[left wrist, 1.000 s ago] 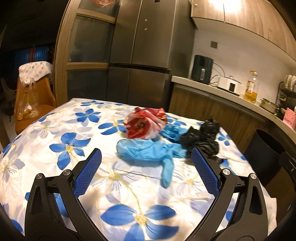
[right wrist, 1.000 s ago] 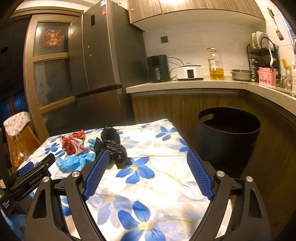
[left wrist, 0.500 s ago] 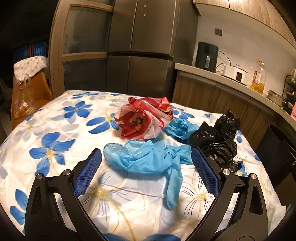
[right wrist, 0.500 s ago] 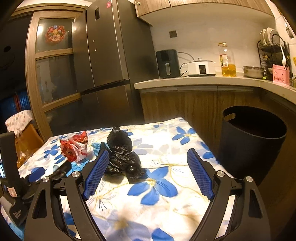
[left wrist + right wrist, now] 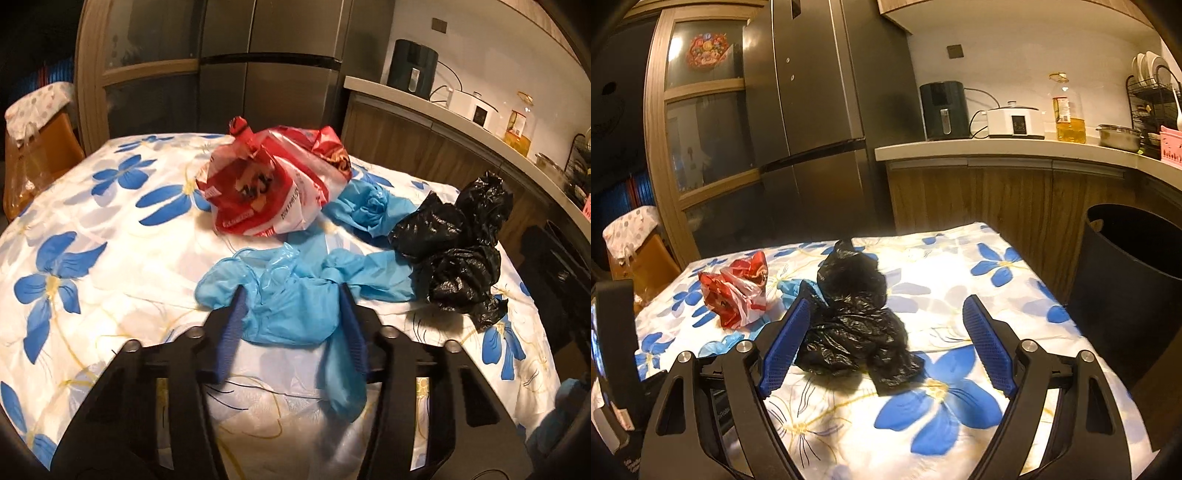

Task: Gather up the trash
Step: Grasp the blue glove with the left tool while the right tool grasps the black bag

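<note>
Left gripper [image 5: 291,314]: jaws just been closing, blue pads pinching crumpled blue rubber glove [image 5: 291,295] mid-table on flower-print tablecloth [image 5: 110,258]. Right gripper [image 5: 886,343]: fingers spread wide, crumpled black plastic bag [image 5: 853,317] between them, untouched. Crumpled red-and-white plastic bag [image 5: 266,188] nearer table's far edge.

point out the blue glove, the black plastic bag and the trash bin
blue glove [image 5: 291,306], left wrist view, on the crumpled palm between the gripper pads
black plastic bag [image 5: 853,317], right wrist view, on the middle of the bunched plastic
trash bin [image 5: 1123,302], right wrist view, on its dark outer wall
</note>
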`<state>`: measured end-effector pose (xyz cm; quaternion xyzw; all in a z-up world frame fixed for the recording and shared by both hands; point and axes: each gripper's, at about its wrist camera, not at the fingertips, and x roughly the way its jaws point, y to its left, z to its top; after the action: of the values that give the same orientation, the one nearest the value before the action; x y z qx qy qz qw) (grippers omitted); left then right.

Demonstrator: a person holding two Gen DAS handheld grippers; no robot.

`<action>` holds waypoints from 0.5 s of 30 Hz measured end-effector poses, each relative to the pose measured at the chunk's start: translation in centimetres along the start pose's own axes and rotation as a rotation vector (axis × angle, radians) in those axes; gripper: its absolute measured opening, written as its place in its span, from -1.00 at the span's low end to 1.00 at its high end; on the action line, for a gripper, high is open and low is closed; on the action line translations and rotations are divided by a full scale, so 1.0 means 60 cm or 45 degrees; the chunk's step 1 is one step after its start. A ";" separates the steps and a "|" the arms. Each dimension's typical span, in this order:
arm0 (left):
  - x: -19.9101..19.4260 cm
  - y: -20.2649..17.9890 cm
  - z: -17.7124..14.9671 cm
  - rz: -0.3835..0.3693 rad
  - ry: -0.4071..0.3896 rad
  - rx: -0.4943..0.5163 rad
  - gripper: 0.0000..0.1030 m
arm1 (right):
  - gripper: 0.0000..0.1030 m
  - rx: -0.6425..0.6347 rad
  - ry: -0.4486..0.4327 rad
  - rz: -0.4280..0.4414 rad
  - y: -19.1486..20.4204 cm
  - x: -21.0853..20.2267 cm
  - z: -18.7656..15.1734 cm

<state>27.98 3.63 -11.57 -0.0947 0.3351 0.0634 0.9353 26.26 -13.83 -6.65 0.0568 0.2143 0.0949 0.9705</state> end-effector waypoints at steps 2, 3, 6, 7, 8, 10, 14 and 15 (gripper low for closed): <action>0.001 0.003 -0.003 -0.017 0.001 -0.008 -0.41 | 0.55 0.003 0.021 0.001 0.003 0.012 -0.001; 0.001 0.007 -0.003 -0.027 0.001 -0.021 -0.55 | 0.54 0.010 0.031 0.004 0.004 0.017 -0.001; -0.002 0.021 -0.003 -0.061 -0.007 -0.076 -0.80 | 0.49 0.025 0.064 0.010 0.004 0.033 0.000; -0.006 0.024 -0.003 -0.071 -0.014 -0.089 -0.83 | 0.46 0.027 0.079 0.016 0.005 0.039 0.000; -0.011 0.026 -0.003 -0.085 -0.026 -0.100 -0.84 | 0.42 0.028 0.090 0.022 0.005 0.044 0.000; -0.027 0.031 -0.003 -0.121 -0.059 -0.117 -0.86 | 0.34 0.017 0.119 0.028 0.010 0.055 -0.003; -0.059 0.040 -0.010 -0.152 -0.103 -0.136 -0.86 | -0.02 -0.012 0.155 0.054 0.016 0.065 -0.008; -0.064 0.042 -0.011 -0.151 -0.106 -0.141 -0.86 | -0.07 -0.018 0.158 0.060 0.018 0.066 -0.009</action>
<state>24.16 5.73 -9.93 -0.1631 0.2856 0.0302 0.9439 29.37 -11.92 -8.55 0.0491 0.2722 0.1223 0.9532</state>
